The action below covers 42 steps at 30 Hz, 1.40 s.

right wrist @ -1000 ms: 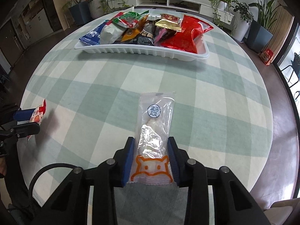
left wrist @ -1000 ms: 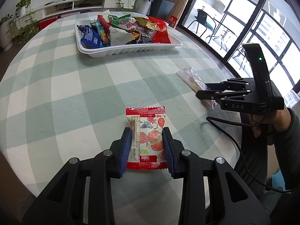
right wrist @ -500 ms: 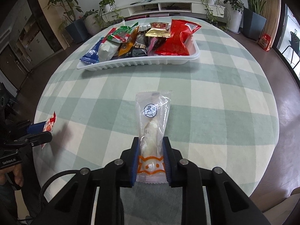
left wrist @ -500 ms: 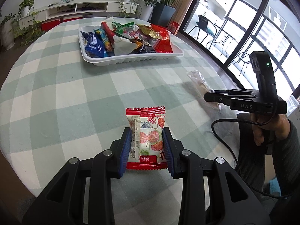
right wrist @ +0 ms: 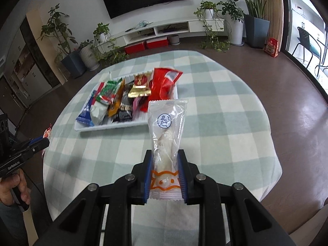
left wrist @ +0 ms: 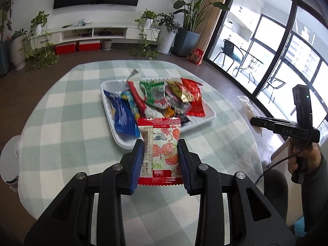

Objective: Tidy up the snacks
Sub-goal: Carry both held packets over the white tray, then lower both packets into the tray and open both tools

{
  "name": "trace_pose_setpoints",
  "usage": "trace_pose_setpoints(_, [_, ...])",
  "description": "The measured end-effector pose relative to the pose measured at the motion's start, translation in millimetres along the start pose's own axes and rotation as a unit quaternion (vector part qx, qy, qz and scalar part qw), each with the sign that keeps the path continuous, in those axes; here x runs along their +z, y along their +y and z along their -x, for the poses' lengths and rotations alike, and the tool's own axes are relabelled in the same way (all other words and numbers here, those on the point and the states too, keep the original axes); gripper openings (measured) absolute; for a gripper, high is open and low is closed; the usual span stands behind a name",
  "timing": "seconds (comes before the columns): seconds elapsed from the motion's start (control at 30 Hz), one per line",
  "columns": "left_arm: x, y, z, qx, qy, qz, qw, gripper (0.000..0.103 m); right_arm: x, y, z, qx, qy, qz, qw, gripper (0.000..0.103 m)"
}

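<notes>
My left gripper [left wrist: 160, 160] is shut on a red-edged strawberry snack packet [left wrist: 159, 149] and holds it up above the table. My right gripper [right wrist: 165, 173] is shut on a clear long snack packet [right wrist: 166, 135] with an orange face print, also lifted. A white tray [left wrist: 123, 141] full of mixed snack packets sits on the table beyond both; it also shows in the right wrist view [right wrist: 98, 128]. The right gripper shows in the left wrist view [left wrist: 254, 121], the left gripper in the right wrist view [right wrist: 42, 142].
The round table has a green-and-white checked cloth [left wrist: 67, 135]. A white stool [left wrist: 9, 164] stands by the table's left edge. Plants, a TV shelf and glass doors lie beyond.
Both grippers have risen and tilted up with their packets, so the table looks farther below and the room shows. The tray has not moved.
</notes>
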<state>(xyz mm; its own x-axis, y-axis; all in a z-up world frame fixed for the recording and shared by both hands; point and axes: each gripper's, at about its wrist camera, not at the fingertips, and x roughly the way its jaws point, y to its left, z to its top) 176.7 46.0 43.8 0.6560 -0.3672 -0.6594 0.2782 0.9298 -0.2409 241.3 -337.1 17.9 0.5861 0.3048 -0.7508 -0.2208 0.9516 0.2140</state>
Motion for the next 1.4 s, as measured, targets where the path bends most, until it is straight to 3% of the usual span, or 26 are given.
trace_pose_setpoints(0.27, [85, 7, -12, 0.016, -0.036, -0.003, 0.9992, 0.031, 74, 26, 18, 0.014, -0.061, 0.027, 0.998, 0.025])
trace_pose_setpoints(0.47, [114, -8, -40, 0.015, -0.037, -0.013, 0.9991, 0.031, 114, 62, 7, 0.032, -0.078, 0.061, 0.995, 0.025])
trace_pose_setpoints(0.8, [111, -10, -92, 0.017, -0.016, -0.008, 0.9997, 0.031, 133, 89, -47, 0.062, -0.045, 0.072, 0.994, 0.025])
trace_pose_setpoints(1.4, [105, 3, -180, 0.035, 0.038, -0.026, 0.9983, 0.031, 125, 84, -133, 0.030, 0.038, 0.076, 0.996, 0.025])
